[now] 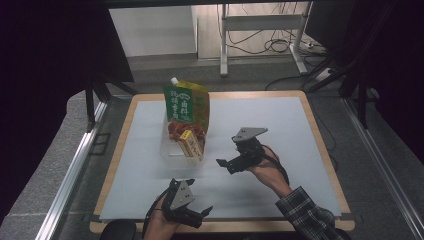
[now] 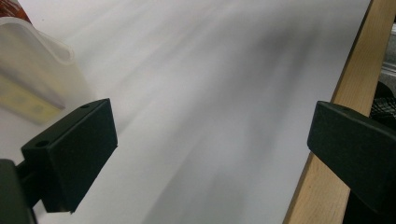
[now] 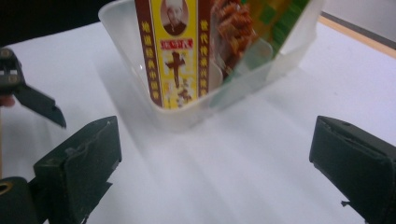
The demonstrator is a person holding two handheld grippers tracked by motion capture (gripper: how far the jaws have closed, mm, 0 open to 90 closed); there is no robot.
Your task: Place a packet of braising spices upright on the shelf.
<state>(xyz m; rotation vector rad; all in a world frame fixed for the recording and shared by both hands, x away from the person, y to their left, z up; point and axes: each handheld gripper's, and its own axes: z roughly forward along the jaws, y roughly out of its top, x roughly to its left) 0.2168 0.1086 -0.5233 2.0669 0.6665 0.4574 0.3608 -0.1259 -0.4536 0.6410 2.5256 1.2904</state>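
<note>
A clear tub [image 1: 172, 146] sits mid-bench, propping a green pouch [image 1: 186, 107] upright, its long axis vertical, spout at the top. A yellow box [image 3: 173, 51] leans at the tub's near right. The right gripper [image 1: 239, 156] faces them, spread and empty; the left gripper [image 1: 192, 210] waits spread at the near edge.

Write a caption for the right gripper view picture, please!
Open right tool faces a clear tub holding a yellow box and a pouch.
</note>
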